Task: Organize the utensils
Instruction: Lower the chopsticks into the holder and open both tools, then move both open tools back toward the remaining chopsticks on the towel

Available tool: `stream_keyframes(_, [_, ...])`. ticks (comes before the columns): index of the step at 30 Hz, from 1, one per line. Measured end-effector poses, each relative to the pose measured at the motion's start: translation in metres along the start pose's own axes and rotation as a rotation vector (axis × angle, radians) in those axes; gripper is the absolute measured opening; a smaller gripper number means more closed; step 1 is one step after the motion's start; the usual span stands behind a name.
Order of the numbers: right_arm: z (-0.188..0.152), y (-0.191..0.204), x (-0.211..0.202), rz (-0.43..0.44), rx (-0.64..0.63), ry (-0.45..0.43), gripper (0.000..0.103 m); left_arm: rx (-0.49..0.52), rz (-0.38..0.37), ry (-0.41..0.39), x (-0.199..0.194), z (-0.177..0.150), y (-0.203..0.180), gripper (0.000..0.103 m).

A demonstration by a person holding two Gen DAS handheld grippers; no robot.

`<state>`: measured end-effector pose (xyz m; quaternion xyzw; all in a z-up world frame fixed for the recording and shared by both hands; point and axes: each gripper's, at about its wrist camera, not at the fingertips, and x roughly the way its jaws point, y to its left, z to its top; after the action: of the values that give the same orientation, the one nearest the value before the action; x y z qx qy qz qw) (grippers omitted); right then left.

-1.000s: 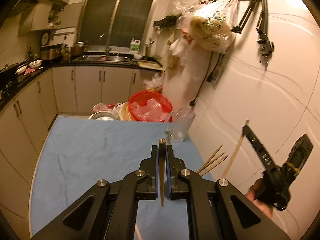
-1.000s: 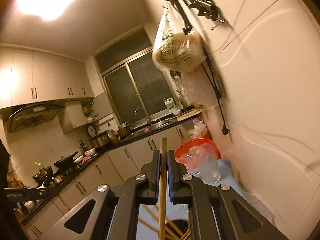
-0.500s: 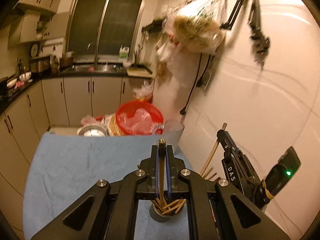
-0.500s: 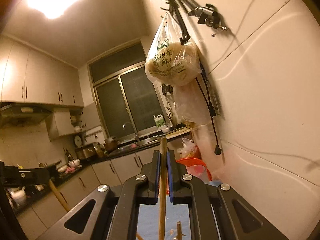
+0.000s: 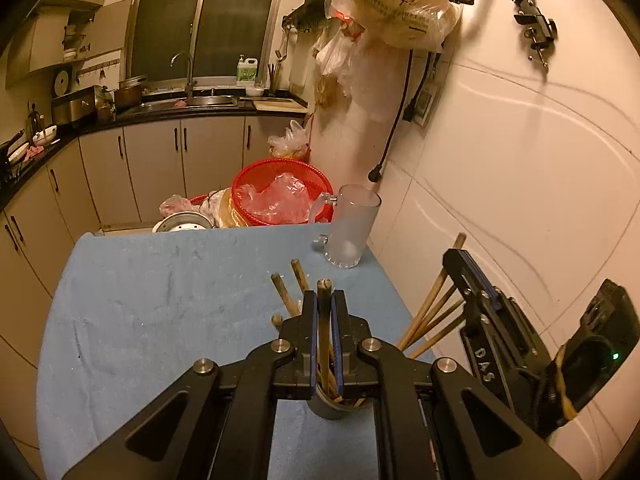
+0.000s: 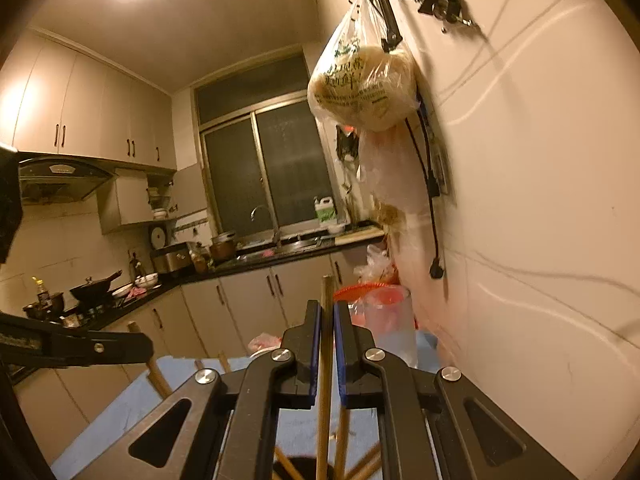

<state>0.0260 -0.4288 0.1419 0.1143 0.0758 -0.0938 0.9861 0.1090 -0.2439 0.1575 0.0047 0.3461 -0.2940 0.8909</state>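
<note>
My left gripper [image 5: 324, 304] is shut on a wooden chopstick [image 5: 323, 336] held upright, its lower end inside a grey metal cup [image 5: 332, 408] on the blue table cloth [image 5: 160, 320]. Several other chopsticks [image 5: 286, 294] stand fanned out in the cup. My right gripper [image 6: 327, 314] is shut on another chopstick [image 6: 325, 380], which also points down into the cup [image 6: 304, 468]. The right gripper shows in the left wrist view [image 5: 466, 270] at the right, over the cup. The left gripper's finger shows in the right wrist view [image 6: 80, 348].
A frosted glass mug [image 5: 352, 228] stands at the table's far right corner. A red basket [image 5: 280, 196] and a metal pot [image 5: 182, 224] sit beyond the far edge. The tiled wall [image 5: 520, 200] runs close along the right, with hanging bags [image 5: 396, 4].
Both grippers have come down over the cup with their chopsticks. The left wrist view has tipped down, so the cup and its chopsticks now show more fully below the fingers.
</note>
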Motion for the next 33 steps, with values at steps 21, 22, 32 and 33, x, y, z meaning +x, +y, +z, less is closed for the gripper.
stream_keyframes(21, [0.021,0.007,-0.105,0.087,0.109,0.000,0.044,-0.063,0.053,-0.095,-0.095,-0.038,0.052,0.040])
stream_keyframes(22, [0.014,0.011,-0.106,0.105,0.101,0.032,0.045,-0.077,0.075,-0.084,-0.098,-0.048,0.063,0.040])
stream_keyframes(32, [-0.065,0.072,-0.079,0.269,0.010,0.354,0.045,-0.400,0.243,0.255,-0.058,-0.163,0.210,0.040])
stream_keyframes(33, [-0.070,0.078,-0.075,0.276,0.002,0.381,0.045,-0.423,0.241,0.282,-0.053,-0.169,0.218,0.040])
